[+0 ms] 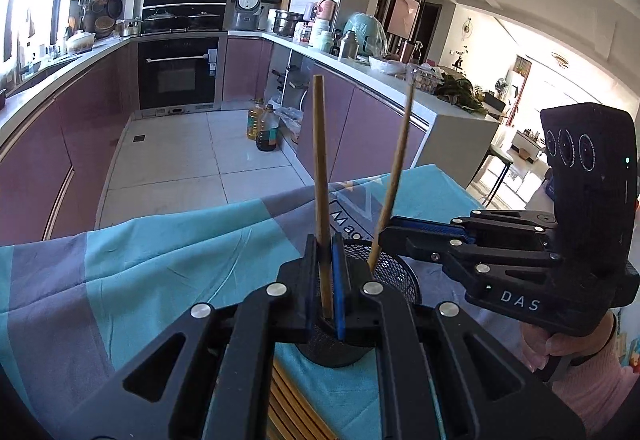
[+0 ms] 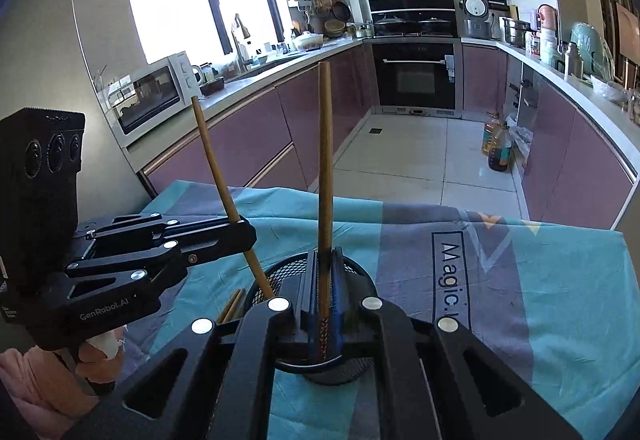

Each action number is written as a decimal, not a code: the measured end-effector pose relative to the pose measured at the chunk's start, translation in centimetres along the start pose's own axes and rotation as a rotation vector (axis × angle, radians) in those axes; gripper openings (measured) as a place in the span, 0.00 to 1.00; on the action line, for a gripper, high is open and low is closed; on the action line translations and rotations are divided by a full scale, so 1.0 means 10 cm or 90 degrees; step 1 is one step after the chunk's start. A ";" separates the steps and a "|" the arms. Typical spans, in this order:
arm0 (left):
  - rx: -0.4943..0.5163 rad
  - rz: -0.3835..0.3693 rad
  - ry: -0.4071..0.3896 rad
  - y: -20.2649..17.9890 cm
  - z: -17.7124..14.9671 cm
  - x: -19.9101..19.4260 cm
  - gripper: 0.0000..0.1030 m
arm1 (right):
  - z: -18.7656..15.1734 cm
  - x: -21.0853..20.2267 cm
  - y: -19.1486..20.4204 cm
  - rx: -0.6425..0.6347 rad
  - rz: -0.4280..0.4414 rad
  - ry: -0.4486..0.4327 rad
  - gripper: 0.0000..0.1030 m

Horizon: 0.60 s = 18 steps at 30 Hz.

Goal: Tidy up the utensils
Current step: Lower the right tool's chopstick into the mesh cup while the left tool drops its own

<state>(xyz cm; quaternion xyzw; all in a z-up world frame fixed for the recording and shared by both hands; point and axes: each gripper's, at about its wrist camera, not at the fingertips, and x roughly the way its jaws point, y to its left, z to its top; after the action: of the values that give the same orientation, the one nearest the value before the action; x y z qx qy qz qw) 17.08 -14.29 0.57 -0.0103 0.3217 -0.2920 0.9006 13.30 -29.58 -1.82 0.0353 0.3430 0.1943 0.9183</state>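
Left tool is clamped on a chopstick that stands nearly upright between its pads, the lower end dipping into a black mesh cup just ahead. Right tool is clamped on a second chopstick, also upright, its patterned lower end inside the same cup. In each view the other tool comes in from the side and its chopstick leans inward over the cup's rim. The cup stands on a bench covered by a teal and grey cloth. I cannot tell whether the cup holds anything else.

More chopsticks lie on the cloth just left of the cup. A slatted wooden mat lies beneath the left tool, partly hidden.

The cloth reads "Magic" in a box. The left tool's body reads "GenRobot.AI"; the right tool's reads "DAS". A hand in a pink sleeve grips each handle.
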 end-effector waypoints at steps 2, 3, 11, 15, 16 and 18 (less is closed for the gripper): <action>0.000 0.003 0.002 0.05 0.00 0.05 0.08 | 0.02 0.04 0.00 0.003 -0.007 0.002 0.06; 0.000 0.008 0.003 0.08 -0.01 0.06 0.08 | 0.03 0.07 0.00 0.005 -0.009 0.003 0.06; -0.005 0.059 -0.032 0.17 -0.10 -0.14 0.27 | 0.00 -0.02 0.05 0.014 -0.009 -0.027 0.16; 0.000 0.096 -0.074 0.26 -0.24 -0.49 0.37 | -0.07 -0.27 0.16 -0.008 0.006 -0.063 0.33; 0.005 0.107 -0.082 0.27 -0.30 -0.59 0.40 | -0.11 -0.34 0.21 -0.017 0.014 -0.070 0.35; 0.014 0.124 -0.083 0.32 -0.41 -0.74 0.42 | -0.21 -0.44 0.33 -0.039 0.026 -0.078 0.43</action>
<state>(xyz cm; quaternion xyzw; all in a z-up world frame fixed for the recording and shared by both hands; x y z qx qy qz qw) 11.70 -6.99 0.90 0.0121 0.2585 -0.2057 0.9438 7.85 -28.34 -0.05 0.0258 0.2792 0.2211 0.9341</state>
